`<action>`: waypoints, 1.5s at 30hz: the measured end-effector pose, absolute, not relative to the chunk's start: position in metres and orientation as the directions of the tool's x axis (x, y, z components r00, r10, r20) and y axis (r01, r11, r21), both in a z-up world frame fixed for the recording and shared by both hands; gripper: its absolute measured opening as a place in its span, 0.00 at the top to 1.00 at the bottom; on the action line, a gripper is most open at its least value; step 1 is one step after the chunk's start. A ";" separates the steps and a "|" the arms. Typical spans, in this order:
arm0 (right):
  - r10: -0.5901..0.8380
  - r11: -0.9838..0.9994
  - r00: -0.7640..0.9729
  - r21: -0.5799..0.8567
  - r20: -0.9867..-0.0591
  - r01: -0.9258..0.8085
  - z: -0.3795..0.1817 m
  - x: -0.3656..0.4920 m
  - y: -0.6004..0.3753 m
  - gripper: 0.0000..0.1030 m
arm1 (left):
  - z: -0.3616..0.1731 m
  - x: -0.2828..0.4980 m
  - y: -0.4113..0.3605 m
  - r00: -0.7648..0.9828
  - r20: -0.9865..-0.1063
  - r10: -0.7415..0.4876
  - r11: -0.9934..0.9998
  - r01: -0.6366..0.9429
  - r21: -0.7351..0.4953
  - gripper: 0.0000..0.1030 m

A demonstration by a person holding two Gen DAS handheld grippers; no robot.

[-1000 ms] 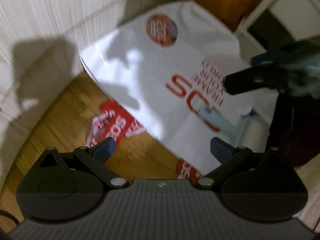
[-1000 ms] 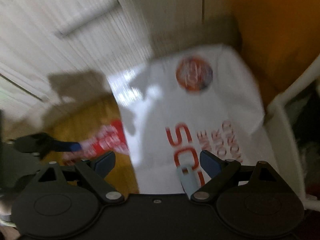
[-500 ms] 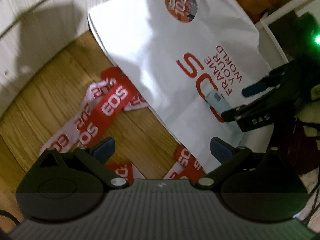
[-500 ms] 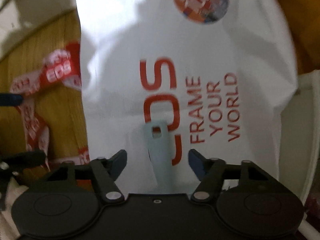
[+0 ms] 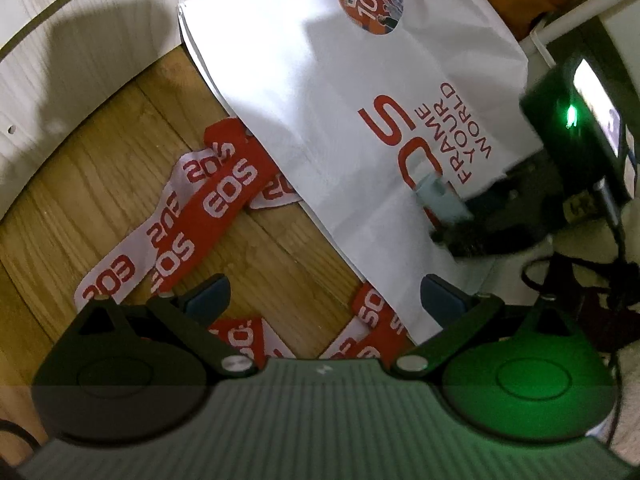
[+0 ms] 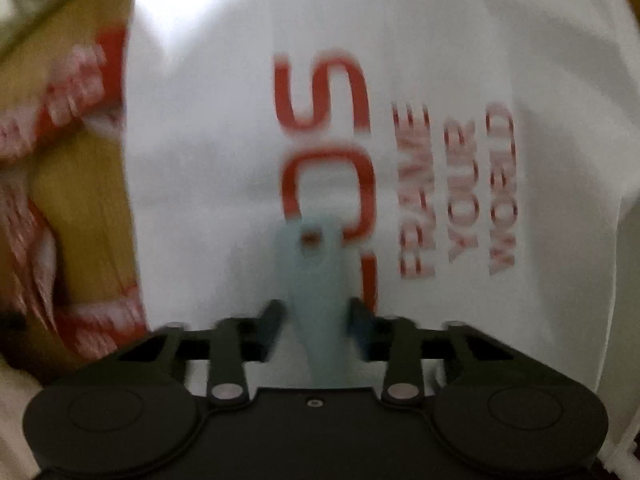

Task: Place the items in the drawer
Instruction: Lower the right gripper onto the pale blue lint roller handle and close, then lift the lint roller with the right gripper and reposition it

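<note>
A pale blue flat tool handle [image 6: 318, 280] with a hole near its tip lies on a white bag [image 6: 224, 152] printed "EOS FRAME YOUR WORLD". My right gripper [image 6: 316, 322] is shut on the handle. In the left wrist view the handle [image 5: 440, 200] sticks out of the right gripper [image 5: 472, 220] over the bag [image 5: 320, 100]. My left gripper [image 5: 324, 296] is open and empty, low over the wooden floor [image 5: 120, 128] and the bag's near edge.
A red and white "EOS" lanyard [image 5: 208, 208] lies looped on the wood left of the bag. A white panel [image 5: 60, 40] curves round the back left. The right gripper's camera body with a green light [image 5: 572, 116] and cables [image 5: 580, 272] are at right.
My right gripper has moved down onto the bag and its jaws have closed on the pale blue handle. My left gripper has shifted slightly and stays open.
</note>
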State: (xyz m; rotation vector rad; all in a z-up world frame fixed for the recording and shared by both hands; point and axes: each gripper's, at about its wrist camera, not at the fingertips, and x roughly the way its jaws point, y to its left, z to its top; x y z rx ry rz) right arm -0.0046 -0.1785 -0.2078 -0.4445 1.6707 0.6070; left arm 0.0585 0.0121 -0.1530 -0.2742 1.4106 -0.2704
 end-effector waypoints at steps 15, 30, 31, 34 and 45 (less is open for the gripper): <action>0.432 0.869 0.009 0.414 -0.902 -0.270 -0.159 0.082 -0.228 0.68 | -0.147 0.064 0.019 0.197 -0.942 -0.272 0.962 0.020 -0.273 0.00; 0.431 0.892 -0.144 0.445 -0.891 -0.079 -0.127 0.065 -0.232 0.25 | -0.134 0.070 0.037 0.256 -0.941 -0.221 0.973 -0.007 -0.231 0.00; 0.451 0.887 -0.138 0.460 -0.882 -0.038 -0.123 0.062 -0.238 0.25 | -0.132 0.070 0.038 0.267 -0.941 -0.210 0.975 -0.009 -0.220 0.00; 0.515 0.857 -0.114 0.506 -0.850 0.093 -0.116 0.055 -0.258 0.21 | -0.125 0.071 0.046 0.303 -0.940 -0.156 0.985 -0.020 -0.171 0.00; 0.533 0.771 -0.191 0.379 -0.825 0.512 -0.165 0.024 -0.297 0.18 | -0.119 0.071 0.049 0.324 -0.934 -0.149 0.987 -0.012 -0.161 0.00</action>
